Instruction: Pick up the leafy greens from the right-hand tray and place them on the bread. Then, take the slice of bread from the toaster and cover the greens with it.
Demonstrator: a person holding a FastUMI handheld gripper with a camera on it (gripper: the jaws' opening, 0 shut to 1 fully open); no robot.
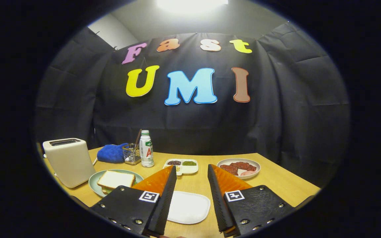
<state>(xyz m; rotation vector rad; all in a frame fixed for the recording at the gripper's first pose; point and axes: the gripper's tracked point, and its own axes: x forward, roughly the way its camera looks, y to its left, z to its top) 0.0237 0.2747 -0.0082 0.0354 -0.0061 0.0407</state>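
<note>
Gripper view: the gripper (192, 173) has its two fingers spread wide with nothing between them, held above the wooden table (276, 185). Each finger carries a small square black-and-white marker tag near its base. No brand writing can be made out on anything here; the white bottle (146, 148) has a green and red label, too small to make out.

Taking the white tray (188, 207) as the landmark: it lies on the table directly below the gap between the fingers, partly hidden by the left finger, and its surface is bare. Left of the tray sits a pale green plate (95, 183) holding a sandwich (115, 180), a white slice of bread on top with a little green showing under its near edge. Further left of the tray stands the cream toaster (68, 162), its slot dark.

Beyond the tray, just ahead of the fingertips, is a small divided dish (182, 166) with dark and green fillings. Beyond and to the right of the tray is a round plate of red meat slices (238, 167). Beyond and left of the tray stand the bottle, a small wire rack (131, 154) and a blue cloth (112, 153) beside it.
</note>
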